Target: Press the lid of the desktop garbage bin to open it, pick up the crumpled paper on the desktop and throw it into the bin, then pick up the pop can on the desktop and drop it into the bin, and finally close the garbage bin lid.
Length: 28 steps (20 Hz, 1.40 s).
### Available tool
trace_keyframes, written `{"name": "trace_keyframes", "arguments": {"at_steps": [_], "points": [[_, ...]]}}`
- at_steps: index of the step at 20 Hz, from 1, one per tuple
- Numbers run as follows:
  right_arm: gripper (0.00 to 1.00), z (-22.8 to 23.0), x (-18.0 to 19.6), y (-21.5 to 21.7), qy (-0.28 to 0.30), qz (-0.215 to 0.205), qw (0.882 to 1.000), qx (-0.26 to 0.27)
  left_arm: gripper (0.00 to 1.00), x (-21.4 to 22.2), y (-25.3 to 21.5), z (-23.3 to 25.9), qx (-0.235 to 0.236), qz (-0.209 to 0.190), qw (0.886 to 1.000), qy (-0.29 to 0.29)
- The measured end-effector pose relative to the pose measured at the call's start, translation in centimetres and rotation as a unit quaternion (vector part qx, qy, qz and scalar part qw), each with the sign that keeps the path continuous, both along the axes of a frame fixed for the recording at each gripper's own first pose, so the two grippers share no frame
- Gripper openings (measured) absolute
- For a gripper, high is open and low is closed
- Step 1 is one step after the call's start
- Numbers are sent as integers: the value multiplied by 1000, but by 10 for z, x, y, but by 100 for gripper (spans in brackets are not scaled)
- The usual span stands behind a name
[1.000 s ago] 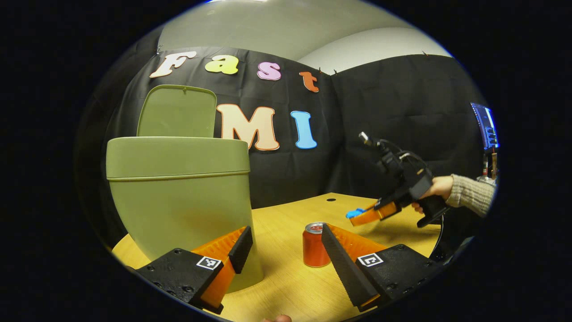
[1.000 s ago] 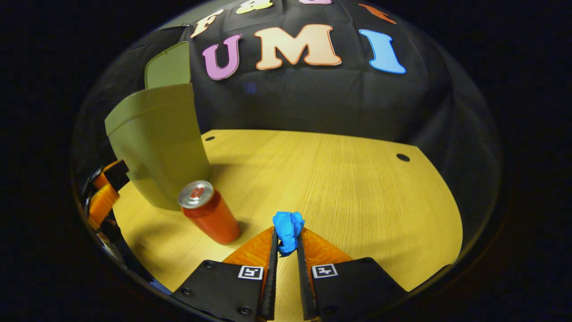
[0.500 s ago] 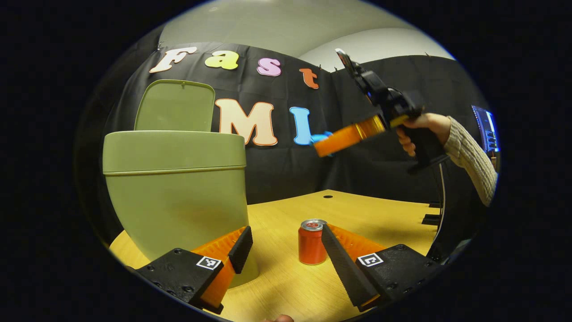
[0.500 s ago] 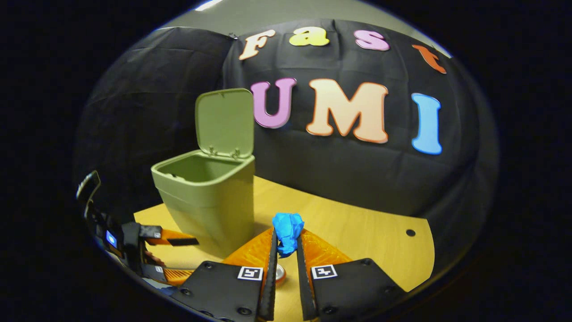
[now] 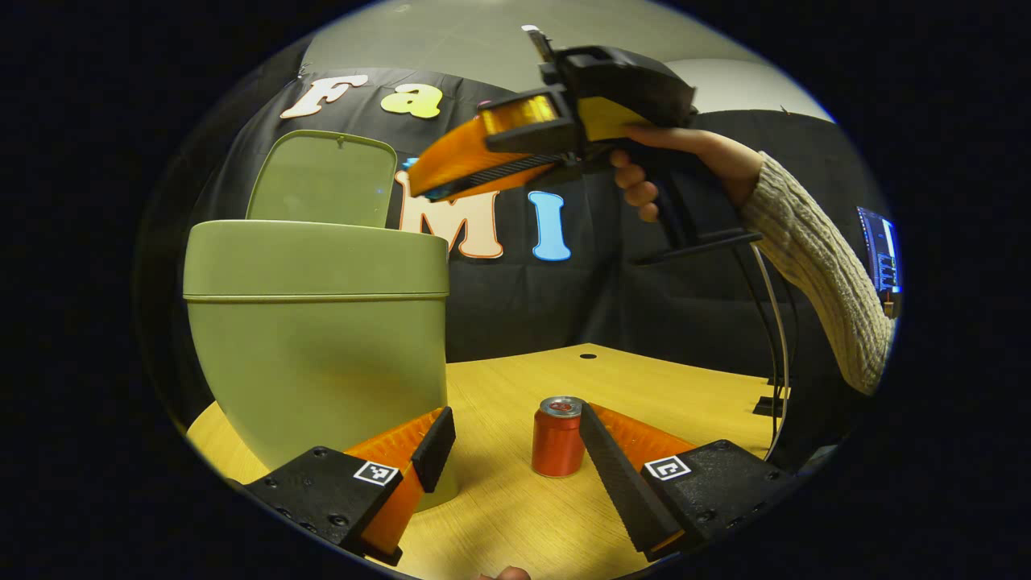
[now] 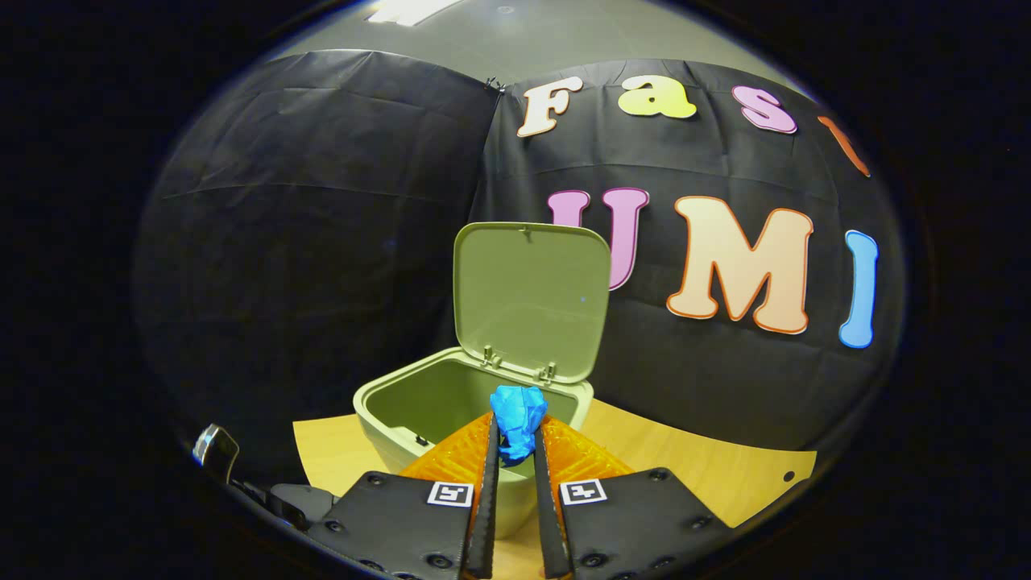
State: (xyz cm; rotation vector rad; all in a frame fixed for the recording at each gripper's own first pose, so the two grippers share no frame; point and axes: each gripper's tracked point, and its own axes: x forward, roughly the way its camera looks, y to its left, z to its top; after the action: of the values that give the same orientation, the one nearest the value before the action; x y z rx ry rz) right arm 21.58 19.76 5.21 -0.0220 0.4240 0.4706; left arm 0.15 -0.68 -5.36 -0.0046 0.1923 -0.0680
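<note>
Since half a second ago the right gripper [image 6: 515,447] has carried the crumpled paper [image 6: 517,420] up and across, and it now hangs over the open bin [image 6: 451,403]; in the left gripper view the same right gripper [image 5: 427,187] has gone from mid-frame to high above the bin's [image 5: 318,338] rim. Both right fingers pinch the blue paper, which sticks out past the tips, in front of the bin's mouth. Lid [image 6: 532,302] stands upright on its rear hinges, nothing blocking the opening. Pop can [image 5: 558,436] stands upright on the table [image 5: 515,515], just beside the left gripper's [image 5: 515,443] right-side finger, bin close on the other side. Left gripper is spread wide, holding nothing, low over the table, aimed at the gap between bin and can. Hand [image 5: 685,165] grips the right tool's handle from behind, sleeve [image 5: 821,274] in ribbed knit sloping down to the right. Cable [image 5: 777,338] hangs below the handle. Table is light wood with small round holes [image 5: 588,355]; black cloth wall behind, pale ceiling above, a lit screen [image 5: 882,250] at the far right edge.
</note>
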Motion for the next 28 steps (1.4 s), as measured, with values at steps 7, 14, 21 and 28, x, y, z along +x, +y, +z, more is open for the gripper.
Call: {"name": "trace_keyframes", "arguments": {"at_steps": [7,14,21,28], "points": [[25,-30,21,26,22,7,1000,6,94,0,-2,2,-5,-4,1000,2],[89,-33,27,24,12,-2,1000,4,94,-2,-2,1,-6,-4,1000,1],[100,8,-14,-63,-43,-58,997,-9,94,1,-18,-11,-7,-23,1000,14],[98,7,-75,-178,-65,-148,987,-5,95,24,-50,-28,-15,-47,998,40]]}}
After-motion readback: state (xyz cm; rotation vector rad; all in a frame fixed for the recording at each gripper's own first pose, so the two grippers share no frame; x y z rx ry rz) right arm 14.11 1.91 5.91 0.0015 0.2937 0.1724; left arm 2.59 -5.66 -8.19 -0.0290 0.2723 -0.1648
